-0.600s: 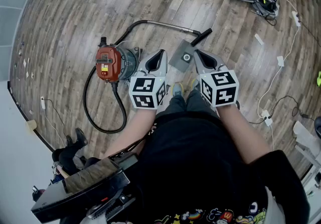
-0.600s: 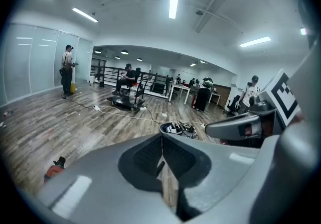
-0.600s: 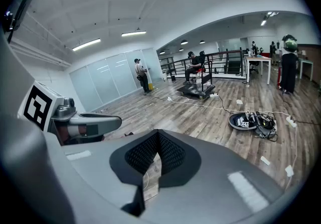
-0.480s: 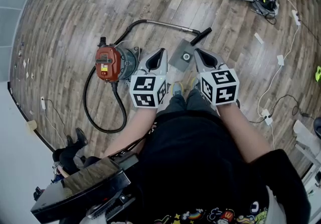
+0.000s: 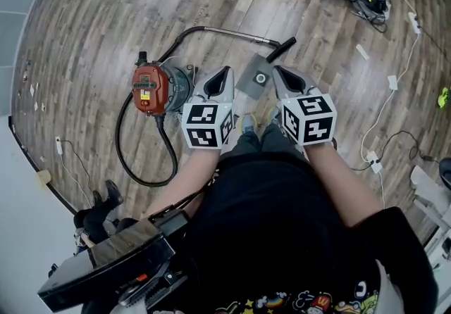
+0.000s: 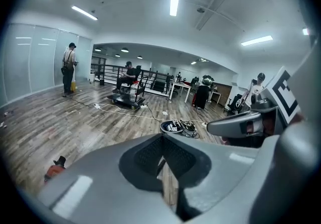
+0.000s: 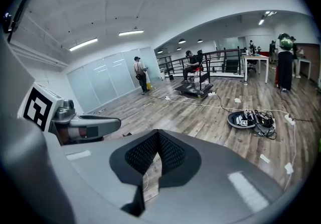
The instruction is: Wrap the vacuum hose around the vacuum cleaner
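The wooden floor (image 5: 106, 24) fills the head view. On it the black vacuum hose (image 5: 130, 158) lies in a loose loop beside the vacuum cleaner (image 5: 151, 89), a red and grey canister, and is not wound around it. The hose's metal tube (image 5: 232, 33) runs across to a grey floor nozzle (image 5: 257, 79). The left hand-held gripper (image 5: 223, 74) hovers just right of the canister and the right hand-held gripper (image 5: 280, 73) over the nozzle. Both have their jaws closed tip to tip on nothing.
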`<act>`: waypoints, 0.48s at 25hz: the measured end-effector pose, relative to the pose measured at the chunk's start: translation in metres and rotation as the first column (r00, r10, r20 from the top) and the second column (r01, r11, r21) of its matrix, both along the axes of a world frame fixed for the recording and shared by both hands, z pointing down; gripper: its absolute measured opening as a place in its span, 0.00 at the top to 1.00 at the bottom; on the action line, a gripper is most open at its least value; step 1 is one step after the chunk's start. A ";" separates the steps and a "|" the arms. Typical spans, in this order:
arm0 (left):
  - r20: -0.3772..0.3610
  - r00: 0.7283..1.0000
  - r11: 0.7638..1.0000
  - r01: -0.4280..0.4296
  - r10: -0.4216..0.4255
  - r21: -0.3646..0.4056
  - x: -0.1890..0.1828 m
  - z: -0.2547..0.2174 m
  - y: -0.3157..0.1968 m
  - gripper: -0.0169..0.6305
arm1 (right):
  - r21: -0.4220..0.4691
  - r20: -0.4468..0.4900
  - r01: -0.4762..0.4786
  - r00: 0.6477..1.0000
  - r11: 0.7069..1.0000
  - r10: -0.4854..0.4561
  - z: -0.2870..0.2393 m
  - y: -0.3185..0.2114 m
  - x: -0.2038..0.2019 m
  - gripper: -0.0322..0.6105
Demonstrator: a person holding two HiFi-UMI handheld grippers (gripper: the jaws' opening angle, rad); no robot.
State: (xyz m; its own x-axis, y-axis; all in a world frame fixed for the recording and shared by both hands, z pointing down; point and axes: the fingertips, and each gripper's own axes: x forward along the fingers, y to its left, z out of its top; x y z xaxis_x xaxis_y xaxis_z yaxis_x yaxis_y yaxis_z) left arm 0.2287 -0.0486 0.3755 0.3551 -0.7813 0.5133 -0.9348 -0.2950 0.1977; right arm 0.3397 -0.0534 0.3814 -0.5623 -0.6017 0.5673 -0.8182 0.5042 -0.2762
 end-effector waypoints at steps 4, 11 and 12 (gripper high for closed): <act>0.006 0.999 0.999 -0.032 0.032 0.002 -0.004 0.002 -0.001 0.97 | 0.013 0.032 -0.039 0.999 0.999 0.039 0.002 0.000 -0.004 0.92; 0.046 0.992 0.991 -0.114 0.117 -0.073 0.006 0.034 -0.025 0.97 | -0.019 0.041 -0.091 0.995 0.996 0.092 0.027 -0.017 0.008 0.91; 0.055 0.991 0.989 -0.121 0.126 -0.081 0.010 0.038 -0.033 0.97 | -0.027 0.043 -0.095 0.994 0.995 0.096 0.032 -0.023 0.011 0.91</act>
State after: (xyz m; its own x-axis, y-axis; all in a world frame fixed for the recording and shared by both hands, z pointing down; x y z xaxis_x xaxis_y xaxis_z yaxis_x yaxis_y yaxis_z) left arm 0.2384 -0.0820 0.4131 0.4132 -0.6909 0.5933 -0.9031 -0.3947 0.1692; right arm 0.3504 -0.0768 0.4139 -0.5277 -0.6399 0.5587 -0.8491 0.4170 -0.3244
